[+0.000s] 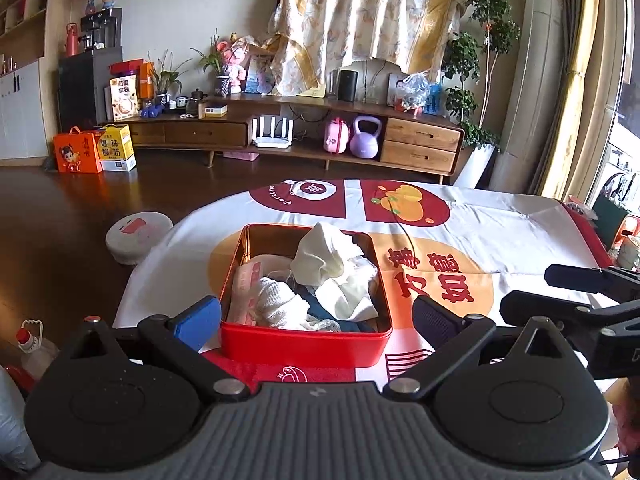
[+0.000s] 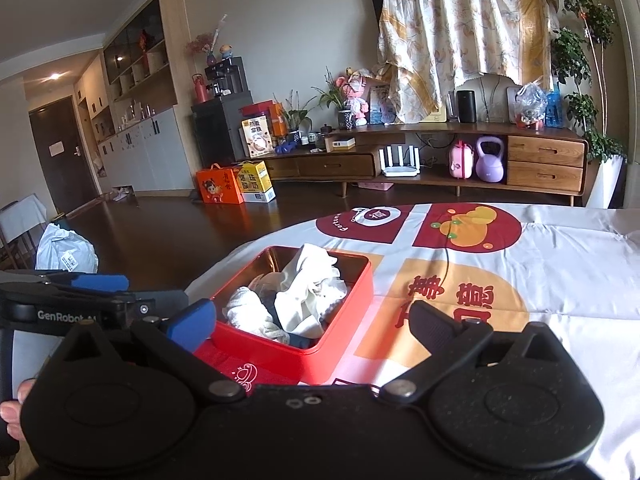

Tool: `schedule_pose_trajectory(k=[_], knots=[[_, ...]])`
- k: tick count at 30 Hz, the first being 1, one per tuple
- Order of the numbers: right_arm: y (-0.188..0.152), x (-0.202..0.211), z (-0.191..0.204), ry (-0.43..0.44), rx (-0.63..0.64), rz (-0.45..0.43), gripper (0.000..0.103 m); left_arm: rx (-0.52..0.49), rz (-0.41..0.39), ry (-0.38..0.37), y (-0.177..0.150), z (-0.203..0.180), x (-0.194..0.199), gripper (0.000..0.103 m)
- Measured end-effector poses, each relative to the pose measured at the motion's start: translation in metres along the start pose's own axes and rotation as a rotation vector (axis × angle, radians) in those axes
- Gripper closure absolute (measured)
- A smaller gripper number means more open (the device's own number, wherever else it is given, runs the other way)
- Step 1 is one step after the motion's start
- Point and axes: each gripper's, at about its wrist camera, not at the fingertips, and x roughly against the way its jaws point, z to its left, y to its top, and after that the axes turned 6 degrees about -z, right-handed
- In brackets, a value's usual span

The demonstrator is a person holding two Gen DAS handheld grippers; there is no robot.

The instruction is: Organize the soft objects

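Red tin (image 1: pixel 306 344) holds the crumpled cloths (image 1: pixel 328 264) on the desk (image 1: pixel 500 232), just ahead of the left gripper (image 1: pixel 316 316) and left of the right gripper (image 2: pixel 312 326), both jaws open and empty, so pinch one top fold only.

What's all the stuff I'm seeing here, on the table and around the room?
Tin box: one, red, near table edge.
Soft cloths: several, white, cream and dark blue, heaped inside the tin.
Tablecloth: one, white with red and orange prints, covering the table.
Kettlebell: one, lilac, in the TV stand.
Gift boxes: two, orange and yellow, on the floor.
Robot vacuum: one, white, on the floor.
Draped sheet: one, cream floral, above the stand.
Left gripper: one, black, open.
Right gripper: one, black, open.
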Motion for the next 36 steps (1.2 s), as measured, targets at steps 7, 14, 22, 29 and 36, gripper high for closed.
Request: schedule_pose_trajectory(k=[7,14,22,29,36], knots=[[0.000,0.001,-0.002,-0.010,-0.004,-0.003,0.000,0.005,-0.007,-0.008,-0.001,-0.001,0.004,0.001],[0.002,0.002,-0.002,-0.011,-0.006,0.001,0.000,-0.001,-0.021,-0.019,0.000,-0.003,0.009,0.001],[0.003,0.002,-0.002,-0.007,-0.011,0.000,0.000,-0.012,-0.039,-0.037,0.001,-0.006,0.013,0.001],[0.004,0.002,-0.001,-0.007,-0.010,0.004,0.000,-0.010,-0.035,-0.038,0.000,-0.008,0.014,0.001],[0.006,0.003,0.000,-0.006,-0.008,0.005,0.000,-0.010,-0.028,-0.029,0.000,-0.008,0.013,0.001]])
